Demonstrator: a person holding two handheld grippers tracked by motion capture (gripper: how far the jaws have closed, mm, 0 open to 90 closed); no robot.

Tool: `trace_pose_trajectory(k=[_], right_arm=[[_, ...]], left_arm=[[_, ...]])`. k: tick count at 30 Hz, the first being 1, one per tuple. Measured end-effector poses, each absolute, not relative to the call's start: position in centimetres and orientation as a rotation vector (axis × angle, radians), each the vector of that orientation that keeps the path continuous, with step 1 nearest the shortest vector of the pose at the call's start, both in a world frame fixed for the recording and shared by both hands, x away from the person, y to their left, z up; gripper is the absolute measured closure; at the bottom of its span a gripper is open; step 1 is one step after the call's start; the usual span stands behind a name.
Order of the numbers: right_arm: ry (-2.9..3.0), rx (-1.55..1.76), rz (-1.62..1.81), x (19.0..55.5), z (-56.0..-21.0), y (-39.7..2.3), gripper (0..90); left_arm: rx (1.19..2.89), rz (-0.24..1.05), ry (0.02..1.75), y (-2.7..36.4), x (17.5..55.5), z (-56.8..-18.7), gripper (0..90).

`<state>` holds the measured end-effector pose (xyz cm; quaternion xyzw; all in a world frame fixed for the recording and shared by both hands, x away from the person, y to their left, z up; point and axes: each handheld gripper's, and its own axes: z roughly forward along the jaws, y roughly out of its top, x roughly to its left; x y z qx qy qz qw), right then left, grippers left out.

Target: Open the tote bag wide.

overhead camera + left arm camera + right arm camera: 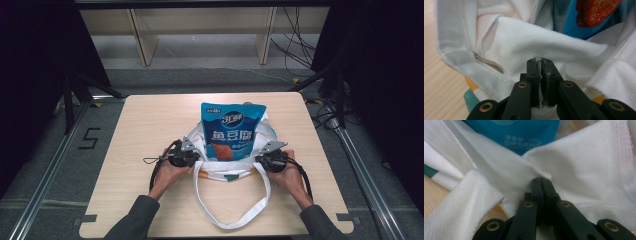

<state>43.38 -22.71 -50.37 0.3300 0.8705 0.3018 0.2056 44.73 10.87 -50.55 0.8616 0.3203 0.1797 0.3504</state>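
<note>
Grippers clamped on white bag cloth.

White bag on wooden table

Snack pouch in tote bag

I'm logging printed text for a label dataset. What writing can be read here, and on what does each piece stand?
"鱼豆腐": large white characters on the blue snack pouch.
"净含量: 200g": white print low on the pouch.
"5": marking on the floor left of the table.
The pouch's top logo and the line under the weight are too blurred.
</note>
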Motion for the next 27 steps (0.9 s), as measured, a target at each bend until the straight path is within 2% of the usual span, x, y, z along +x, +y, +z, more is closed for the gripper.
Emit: trace_pose_trajectory(k=[13, 17, 23, 27], right_arm=[[2.432, 0.947, 0.848, 43.4, -50.1, -23.0, 84.8], [2.420, 1.000, 0.906, 43.4, -49.4, -23.5, 80.2], [2.355, 1.036, 1.038, 43.2, -47.8, -24.5, 77.8], [2.344, 1.055, 1.054, 43.0, -47.3, -25.0, 75.4]], left_arm=[[2.228, 0.477, 0.819, 11.1, 44.7, -50.3, 81.9], [2.171, 0.476, 0.840, 11.4, 44.6, -49.8, 77.5], [2.127, 0.440, 0.837, 11.8, 44.3, -48.9, 75.3], [2.124, 0.434, 0.827, 11.5, 44.0, -48.4, 70.4]])
